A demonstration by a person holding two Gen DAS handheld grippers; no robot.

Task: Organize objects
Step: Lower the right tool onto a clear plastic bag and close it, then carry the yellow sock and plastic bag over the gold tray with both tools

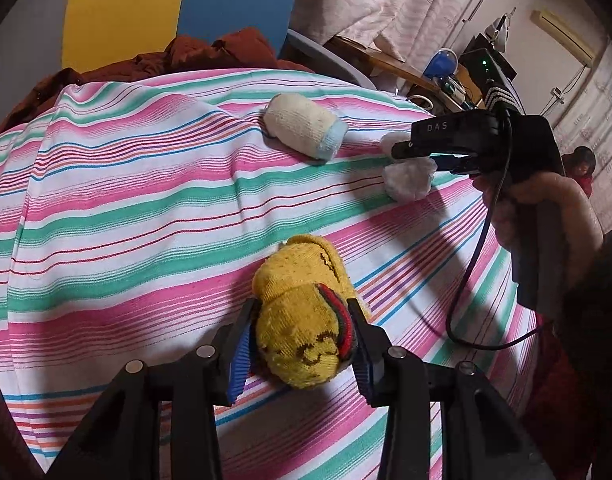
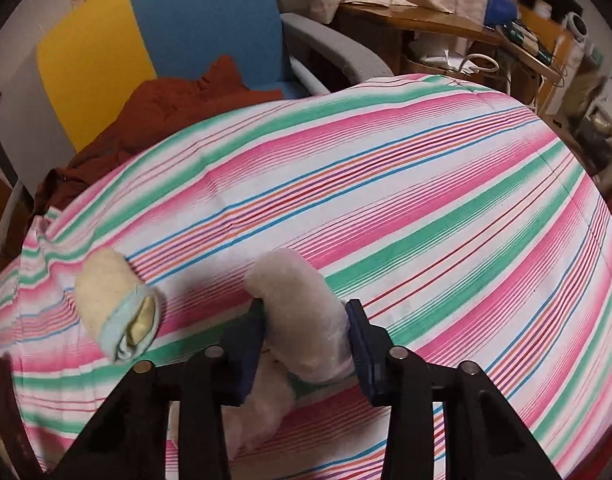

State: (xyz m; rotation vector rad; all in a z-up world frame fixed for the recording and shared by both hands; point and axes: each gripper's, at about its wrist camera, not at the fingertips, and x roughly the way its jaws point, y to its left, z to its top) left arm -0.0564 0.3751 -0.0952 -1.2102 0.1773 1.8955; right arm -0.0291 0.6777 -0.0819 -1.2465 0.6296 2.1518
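On a surface draped with a pink, green and white striped cotton cloth (image 1: 138, 184), three rolled sock bundles are spread out. Nearest the left wrist camera, the left claw (image 1: 304, 344) pinches a mustard-yellow knitted sock roll with a red, green and black cuff band and a small smiling face (image 1: 302, 320); both blue ribbed pads press against its sides, and the roll rests on the cloth.

Farther back lies a cream sock roll with a pale blue cuff (image 1: 302, 128), apart from either claw. In the right wrist view this same cream roll (image 2: 114, 300) sits to the left of the right claw (image 2: 306, 332).

Just beside the cream roll, toward the right, the right claw (image 1: 401, 152) grips a fluffy white sock bundle (image 1: 409, 178). A hand (image 1: 545, 208) holds the black handle of this tool, and a black cable (image 1: 477, 264) loops down from it. The right wrist view shows the fluffy white bundle (image 2: 298, 312) squeezed between the two dark blue pads, with part of it trailing down onto the cloth.

Behind the surface stand a blue and yellow chair back (image 2: 154, 40) and a rust-brown garment (image 2: 146, 116).
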